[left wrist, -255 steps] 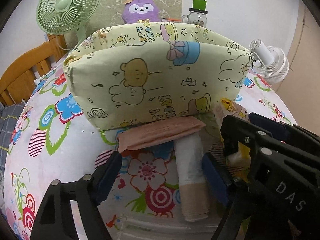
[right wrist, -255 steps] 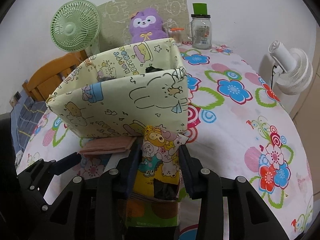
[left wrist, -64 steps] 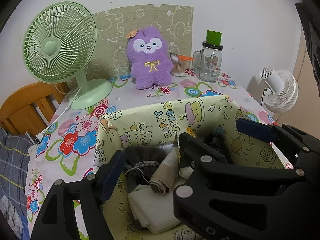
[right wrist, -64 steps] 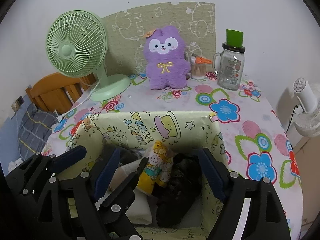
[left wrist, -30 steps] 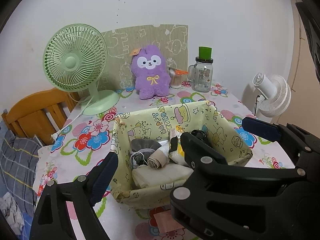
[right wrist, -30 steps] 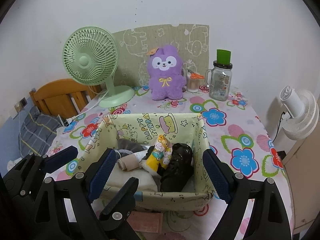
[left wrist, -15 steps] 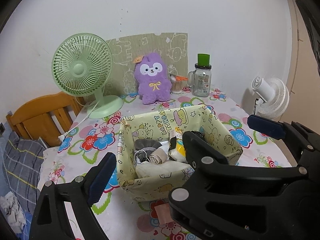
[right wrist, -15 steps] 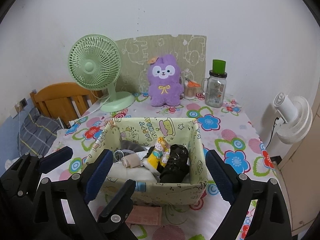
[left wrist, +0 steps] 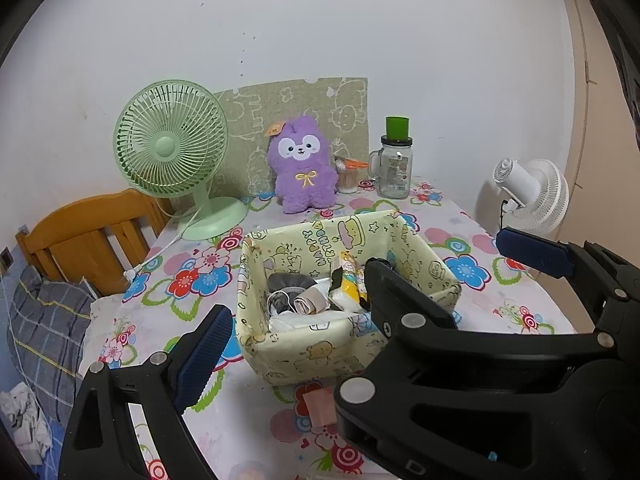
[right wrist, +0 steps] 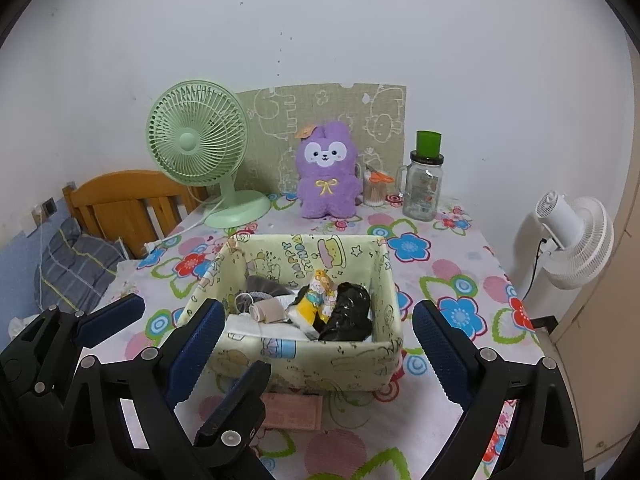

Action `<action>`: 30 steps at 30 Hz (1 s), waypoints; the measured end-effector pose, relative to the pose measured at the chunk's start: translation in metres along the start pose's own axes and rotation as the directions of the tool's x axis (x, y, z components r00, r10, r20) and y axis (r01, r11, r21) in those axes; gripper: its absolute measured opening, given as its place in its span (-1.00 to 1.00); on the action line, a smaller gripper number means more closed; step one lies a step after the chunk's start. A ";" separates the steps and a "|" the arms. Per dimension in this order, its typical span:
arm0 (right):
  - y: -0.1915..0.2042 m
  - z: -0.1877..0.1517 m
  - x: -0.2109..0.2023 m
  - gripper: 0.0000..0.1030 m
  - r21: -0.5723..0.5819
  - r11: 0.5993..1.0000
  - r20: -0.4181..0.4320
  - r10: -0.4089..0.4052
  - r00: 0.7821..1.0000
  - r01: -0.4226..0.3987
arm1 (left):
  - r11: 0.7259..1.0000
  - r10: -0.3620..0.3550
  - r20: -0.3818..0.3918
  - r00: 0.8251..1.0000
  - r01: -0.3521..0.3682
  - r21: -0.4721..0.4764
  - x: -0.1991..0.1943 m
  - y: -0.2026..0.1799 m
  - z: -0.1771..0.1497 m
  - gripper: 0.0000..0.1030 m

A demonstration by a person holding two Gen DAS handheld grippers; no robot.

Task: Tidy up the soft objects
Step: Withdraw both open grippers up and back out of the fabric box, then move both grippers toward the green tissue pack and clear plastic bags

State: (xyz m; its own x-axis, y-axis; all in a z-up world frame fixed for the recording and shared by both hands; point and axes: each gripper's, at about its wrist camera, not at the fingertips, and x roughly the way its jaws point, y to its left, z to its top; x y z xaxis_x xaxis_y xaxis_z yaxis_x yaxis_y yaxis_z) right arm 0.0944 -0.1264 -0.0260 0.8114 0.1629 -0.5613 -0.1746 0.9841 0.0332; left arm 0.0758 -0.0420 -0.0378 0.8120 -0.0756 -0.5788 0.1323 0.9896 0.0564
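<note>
Soft objects, rolled and bundled, sit inside the cartoon-print fabric bin (right wrist: 304, 344) just ahead of both sets of jaws, which stand wide apart and hold nothing. The right gripper (right wrist: 316, 344) has just been opening, and nothing lies between its blue pads; the bin shows beyond the gap, untouched. The left gripper (left wrist: 352, 304) is spread as wide, one pad low at the near left, the other far out to the right, with the right gripper's black frame crossing in front of it.

Inside the bin, from the right wrist view: a grey bundle (right wrist: 266, 286), a beige roll (right wrist: 266, 310), a yellow printed pouch (right wrist: 316, 294) and a black bag (right wrist: 348, 312), over folded white cloth (right wrist: 256, 326).

Judging by this, the packing step looks done and both hands are clear of the bin. One pink folded cloth (right wrist: 292, 412) lies on the counter (right wrist: 440, 420) just short of the bin's near wall, closest to the right jaws. If it belongs with the rest, the next move calls for a low reach to pinch its thin edge.

The right view shows that cloth at full width; the left view shows only a corner of it (left wrist: 318, 406) beside the right gripper's frame. Beyond the bin stand a purple plush toy (right wrist: 326, 170), a green desk fan (right wrist: 198, 140) and a glass jar (right wrist: 424, 186).
</note>
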 end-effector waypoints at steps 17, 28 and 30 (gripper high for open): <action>0.002 -0.020 -0.021 0.87 -0.017 1.000 0.003 -0.010 1.000 0.010 | 1.000 -0.020 0.006 1.000 0.020 -0.007 -0.017 -0.009 -0.021 0.84; 0.006 -0.041 -0.019 0.87 -0.022 1.000 -0.029 -0.002 1.000 0.002 | 0.999 -0.041 -0.026 0.999 0.040 -0.036 -0.013 -0.006 -0.041 0.86; 0.006 -0.044 -0.019 0.87 -0.023 1.000 -0.035 -0.002 0.999 0.001 | 0.998 -0.046 -0.029 0.999 0.045 -0.034 -0.012 -0.007 -0.045 0.87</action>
State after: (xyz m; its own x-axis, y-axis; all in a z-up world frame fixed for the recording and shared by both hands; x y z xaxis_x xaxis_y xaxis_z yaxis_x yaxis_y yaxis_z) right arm 0.0535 -0.1268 -0.0521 0.7919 0.1588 -0.5896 -0.1871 0.9823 0.0134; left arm 0.0396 -0.0424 -0.0673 0.7882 -0.1175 -0.6041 0.1494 0.9888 0.0026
